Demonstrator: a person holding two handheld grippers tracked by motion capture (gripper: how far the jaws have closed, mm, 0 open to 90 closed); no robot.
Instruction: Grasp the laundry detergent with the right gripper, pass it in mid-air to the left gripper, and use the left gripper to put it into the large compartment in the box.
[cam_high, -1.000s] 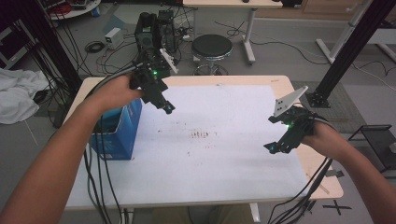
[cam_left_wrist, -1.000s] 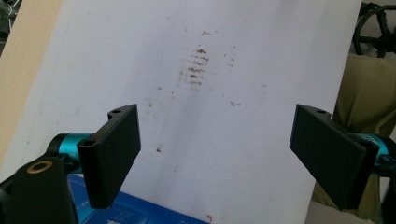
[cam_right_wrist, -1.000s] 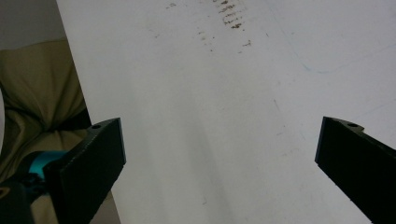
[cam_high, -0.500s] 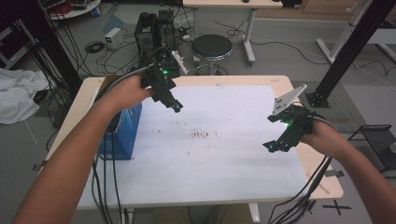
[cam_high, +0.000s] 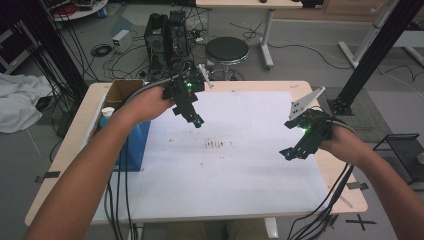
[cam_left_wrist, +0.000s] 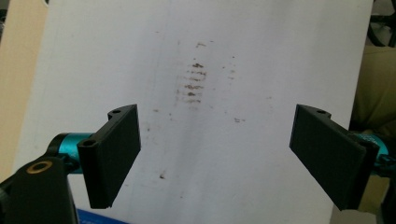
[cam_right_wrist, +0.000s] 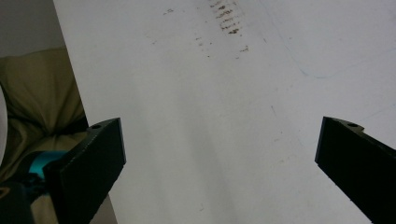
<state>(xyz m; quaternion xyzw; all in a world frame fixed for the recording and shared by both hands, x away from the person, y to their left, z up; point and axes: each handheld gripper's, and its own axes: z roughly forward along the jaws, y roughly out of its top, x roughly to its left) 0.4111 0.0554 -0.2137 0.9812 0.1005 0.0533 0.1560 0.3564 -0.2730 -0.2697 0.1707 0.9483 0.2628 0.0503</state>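
Brown smudges (cam_left_wrist: 194, 84) on the white sheet (cam_high: 240, 165) lie ahead of my left claw (cam_high: 192, 116), jaws wide, empty; right claw (cam_high: 292, 152) likewise gapes; blue box (cam_high: 134, 145) half hidden by forearm.

**Both grippers open, held above table**

Left black two-jaw gripper (cam_high: 196, 121) is held high on an outstretched left forearm (cam_high: 95, 165), jaws spread wide, tilted down, nothing between them. Right black two-jaw gripper (cam_high: 289, 153) with grey three-cornered plate sits low, jaws wide apart, empty, right hand (cam_high: 345, 145) gripping its body.
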